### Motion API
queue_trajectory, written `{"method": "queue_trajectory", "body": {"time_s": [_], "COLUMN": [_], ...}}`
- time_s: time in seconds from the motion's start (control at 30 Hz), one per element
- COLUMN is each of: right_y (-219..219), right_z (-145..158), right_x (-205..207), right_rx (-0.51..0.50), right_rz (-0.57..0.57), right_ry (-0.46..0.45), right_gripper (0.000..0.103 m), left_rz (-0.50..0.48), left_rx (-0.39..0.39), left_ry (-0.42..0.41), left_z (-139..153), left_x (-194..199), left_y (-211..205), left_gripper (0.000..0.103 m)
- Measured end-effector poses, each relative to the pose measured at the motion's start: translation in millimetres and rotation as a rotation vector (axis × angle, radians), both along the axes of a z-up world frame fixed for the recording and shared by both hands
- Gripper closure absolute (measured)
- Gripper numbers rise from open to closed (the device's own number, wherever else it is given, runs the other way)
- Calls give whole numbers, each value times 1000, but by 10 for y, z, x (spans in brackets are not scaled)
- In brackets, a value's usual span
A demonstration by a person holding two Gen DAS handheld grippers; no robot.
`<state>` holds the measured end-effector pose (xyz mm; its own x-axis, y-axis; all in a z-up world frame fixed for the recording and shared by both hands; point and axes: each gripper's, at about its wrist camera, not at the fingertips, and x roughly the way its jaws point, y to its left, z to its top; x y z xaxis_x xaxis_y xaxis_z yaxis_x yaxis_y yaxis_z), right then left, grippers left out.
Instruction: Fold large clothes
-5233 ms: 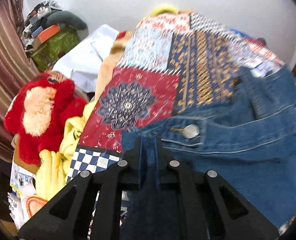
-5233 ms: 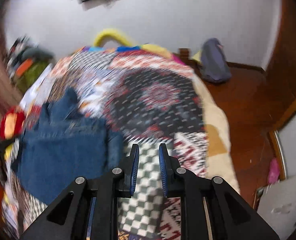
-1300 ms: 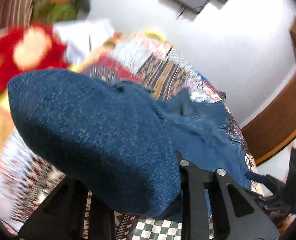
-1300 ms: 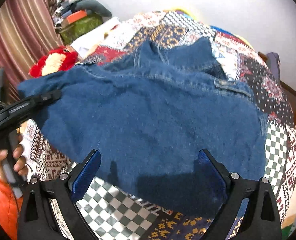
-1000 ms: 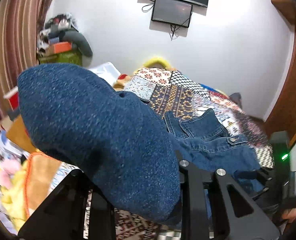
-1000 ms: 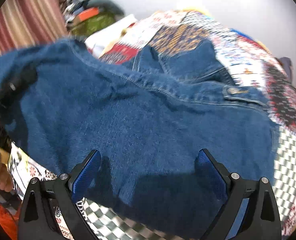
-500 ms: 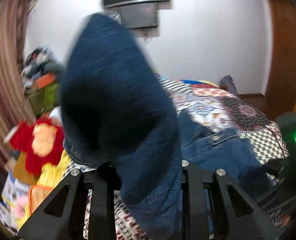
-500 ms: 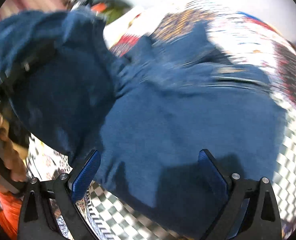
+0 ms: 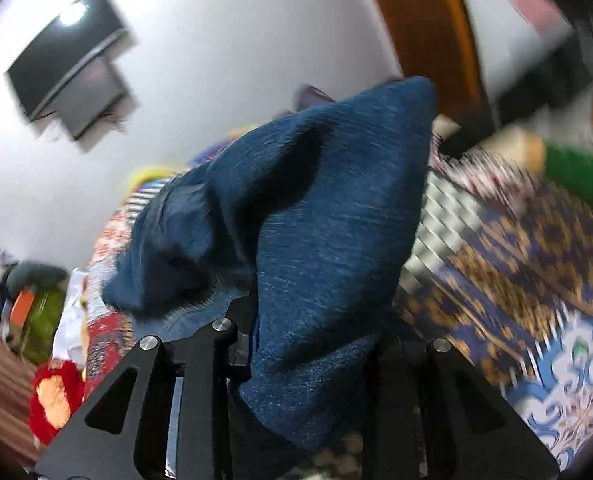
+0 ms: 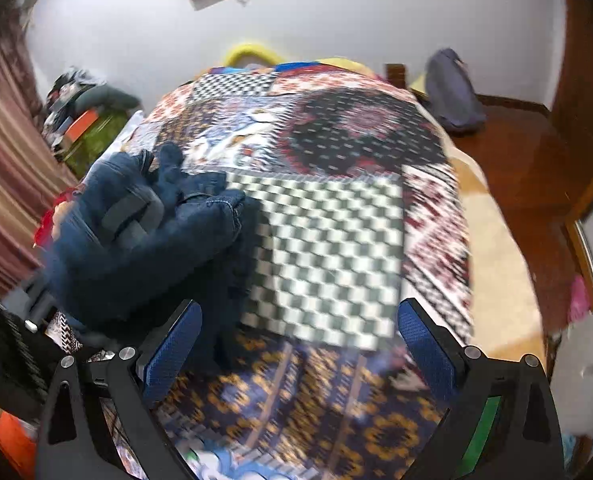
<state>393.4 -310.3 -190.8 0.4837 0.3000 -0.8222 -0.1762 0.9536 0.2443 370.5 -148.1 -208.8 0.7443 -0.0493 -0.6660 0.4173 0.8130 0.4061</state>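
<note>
Swung across the bed since a second ago, the denim jacket (image 9: 316,232) no longer spreads wide beneath the right tool (image 10: 296,344); it now hangs bunched from the left tool (image 9: 316,344), whose jaws are clamped on a thick fold of the cloth. From the right wrist view the jacket sits as a dark blue heap at the left side of the patchwork bedspread (image 10: 328,248), partly lifted, with the left tool half buried in it. The right tool's blue pads stand wide apart with nothing between them, hovering above the checked and gold-patterned squares of the spread.

Both views are blurred, so seams and collar are hard to pick out. Judged from this, the step in hand is carrying one side of the jacket over to make a fold. To do it well, the clamped edge should be laid flat and square on the rest of the garment rather than dropped as a wad, and the free right tool looks best used to pin or smooth the far side before the left lets go. A red plush toy (image 9: 56,396) lies beside the bed, clear of the work.
</note>
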Motion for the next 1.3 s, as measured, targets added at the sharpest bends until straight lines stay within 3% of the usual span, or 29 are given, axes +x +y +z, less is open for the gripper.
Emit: {"method": "queue_trajectory", "body": {"time_s": [0.13,0.3,0.37,0.4,0.43,0.5,0.6,0.7,0.77,0.93,1.1,1.3], "right_y": [-166,-78,-3,61,121,248,427,658,784,1089,1346,1569], "right_z": [30,131,144,163,171,191,213,230,218,96,-101,-304], "right_x": [-172,-261,-264,-265,-250,-231,-191,-121,-76,2,236,681], "right_rx": [2,4,11,17,21,29,40,54,37,-28,-55,-56], "right_rz": [-7,30,46,58,69,94,127,164,191,273,319,348], "right_ry": [-7,-31,-36,-38,-42,-48,-60,-65,-61,-68,-35,9], "right_gripper": [5,5,5,5,5,5,5,5,5,5,5,5], "left_rz": [-17,13,43,54,75,113,136,180,222,363,478,465], "left_rx": [27,-42,-61,-66,-80,-156,-251,-318,-368,-392,-463,-576], "left_ry": [91,147,178,192,216,257,283,246,198,122,185,327], "left_z": [-226,-135,-100,-130,-120,-69,21,205,338,404,190,-100], "left_x": [-69,-139,-188,-196,-217,-238,-346,-398,-409,-191,251,895], "left_y": [25,253,331,298,328,461,654,929,1151,1665,2113,2320], "left_gripper": [75,69,61,53,29,9,9,8,2,0,0,0]}}
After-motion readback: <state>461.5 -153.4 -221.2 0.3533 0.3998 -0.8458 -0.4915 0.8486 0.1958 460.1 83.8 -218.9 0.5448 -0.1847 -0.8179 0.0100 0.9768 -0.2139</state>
